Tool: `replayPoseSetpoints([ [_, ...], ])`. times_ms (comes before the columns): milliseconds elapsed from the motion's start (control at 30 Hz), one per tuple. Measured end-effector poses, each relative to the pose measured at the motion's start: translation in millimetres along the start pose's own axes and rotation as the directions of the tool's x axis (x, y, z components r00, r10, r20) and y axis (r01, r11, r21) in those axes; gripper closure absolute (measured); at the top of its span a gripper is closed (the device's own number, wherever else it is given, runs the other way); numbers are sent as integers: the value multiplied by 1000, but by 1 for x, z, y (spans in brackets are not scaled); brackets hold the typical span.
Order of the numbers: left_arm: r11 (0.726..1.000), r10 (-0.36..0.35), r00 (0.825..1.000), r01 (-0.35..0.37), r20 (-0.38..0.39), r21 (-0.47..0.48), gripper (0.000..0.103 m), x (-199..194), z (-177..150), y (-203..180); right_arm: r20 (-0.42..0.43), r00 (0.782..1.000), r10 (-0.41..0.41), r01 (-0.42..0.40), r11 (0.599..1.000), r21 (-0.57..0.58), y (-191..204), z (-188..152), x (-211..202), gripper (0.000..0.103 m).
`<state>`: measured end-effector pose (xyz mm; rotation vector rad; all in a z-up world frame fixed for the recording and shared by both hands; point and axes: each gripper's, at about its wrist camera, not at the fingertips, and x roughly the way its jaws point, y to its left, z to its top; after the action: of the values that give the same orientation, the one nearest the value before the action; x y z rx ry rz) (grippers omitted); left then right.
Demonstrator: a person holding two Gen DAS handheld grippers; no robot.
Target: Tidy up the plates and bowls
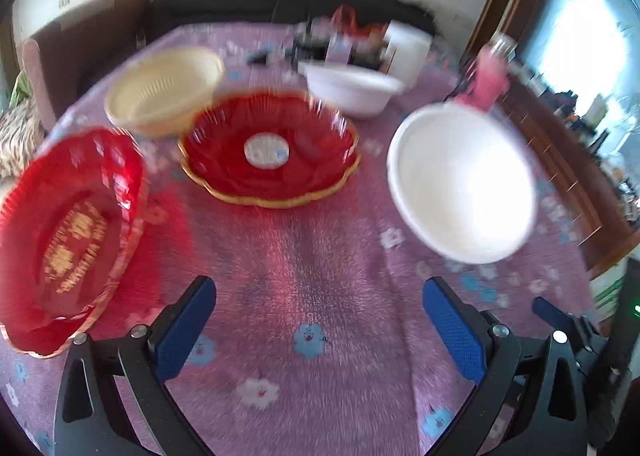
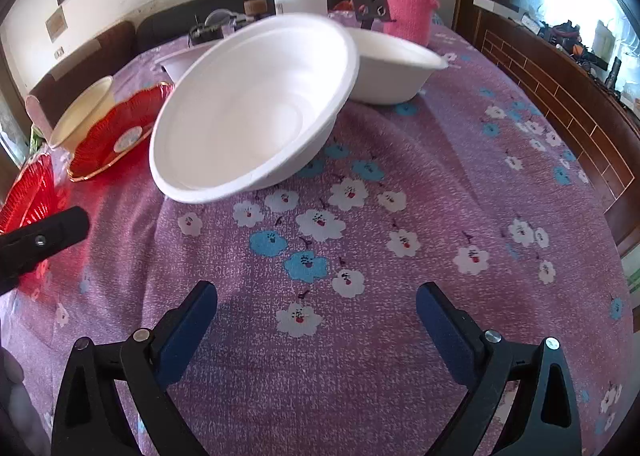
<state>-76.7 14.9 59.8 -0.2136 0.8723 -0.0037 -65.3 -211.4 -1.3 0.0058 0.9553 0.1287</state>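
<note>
My left gripper (image 1: 320,320): released, blue pads wide apart, nothing between them, hanging over the near edge of the bench.
My right gripper (image 2: 316,320): also released and empty, over the near right part of the bench (image 2: 440,184).
White foam bowl (image 2: 252,108): nearest my right gripper, tilted with its mouth toward me; it leans on the second foam bowl (image 2: 396,68) behind it, a pose I judge unsettled, so it may slide or settle.
Third white bowl (image 1: 352,88): farther back, upright, toward the far edge.
Red plates: one red fluted plate (image 1: 272,148) sits flat mid-bench with a white label at its centre; another red plate with gold print (image 1: 68,240) is at the left edge, tipped up; whether anything props it I cannot tell.
Cream strainer basket (image 1: 164,88): just behind the red plates, far left.
Grouping: whites right, reds left, which I judge suits stacking like with like.
Surface: purple flowered cloth, slightly rumpled.
Room: pink-sleeved jar (image 2: 410,4) and clutter at the far edge, dark sofa (image 1: 240,8) against the wall, bright window right.
</note>
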Motion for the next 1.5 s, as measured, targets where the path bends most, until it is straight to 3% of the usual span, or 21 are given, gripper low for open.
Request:
replayPoseSetpoints([
  [67,1000,25,994,-26,109,10,0,-36,-2,4,71,997,3,-3,1000,-3,-3,-2,-20,2],
  [133,998,55,972,-55,230,-5,0,-74,-5,9,139,990,-6,8,1000,-11,-5,-1,-40,2],
  [167,996,88,952,-85,292,-25,0,-92,-4,12,171,985,-10,12,1000,-11,-5,0,-50,2],
  [233,988,154,895,-131,419,-83,0,-131,-6,20,220,975,-2,2,1000,1,-6,6,-67,2],
  [267,983,184,852,-151,490,-107,0,-153,-8,21,244,970,3,-6,1000,12,-6,9,-75,3],
  [300,980,201,825,-164,528,-116,0,-165,-6,22,265,964,11,-16,1000,19,-5,14,-81,3],
  [367,971,239,775,-202,585,-129,0,-188,-6,23,310,951,21,-31,999,28,-5,19,-93,4],
  [400,967,252,765,-217,593,-131,0,-193,-3,24,326,945,23,-35,999,31,-4,21,-96,4],
  [433,971,238,777,-210,583,-116,0,-195,-1,28,339,940,31,-44,999,32,-3,22,-102,4],
  [500,981,187,843,-184,505,-57,0,-192,11,34,351,935,48,-61,998,25,0,26,-111,5],
  [533,981,187,850,-185,492,-52,0,-192,13,36,356,933,53,-61,998,11,3,30,-117,8],
  [633,986,151,825,-161,545,-29,0,-226,17,43,395,915,82,-74,997,-34,7,44,-144,10],
  [700,991,95,788,-131,608,14,0,-265,18,47,445,889,108,-92,994,-56,13,56,-173,10],
  [800,995,13,768,-73,640,67,0,-309,33,47,515,844,150,-130,989,-75,22,80,-222,10],
  [900,995,3,744,-68,668,71,0,-349,55,47,586,786,198,-171,980,-102,33,106,-277,10],
  [1000,992,36,734,-109,679,66,0,-379,76,44,635,735,238,-189,971,-145,49,137,-334,10],
  [1100,989,65,746,-139,662,59,0,-398,96,45,660,706,258,-190,966,-174,64,165,-381,10],
  [1200,984,88,754,-168,651,61,0,-411,113,46,651,711,264,-171,964,-205,85,195,-410,10],
  [1300,974,125,752,-216,647,63,0,-413,130,46,615,743,262,-153,962,-226,106,220,-409,10],
  [1400,976,124,772,-209,623,64,0,-399,144,54,543,787,293,-196,953,-230,121,235,-381,10],
  [1500,974,134,781,-217,610,64,0,-370,146,62,483,817,316,-232,946,-227,129,243,-332,10],
])
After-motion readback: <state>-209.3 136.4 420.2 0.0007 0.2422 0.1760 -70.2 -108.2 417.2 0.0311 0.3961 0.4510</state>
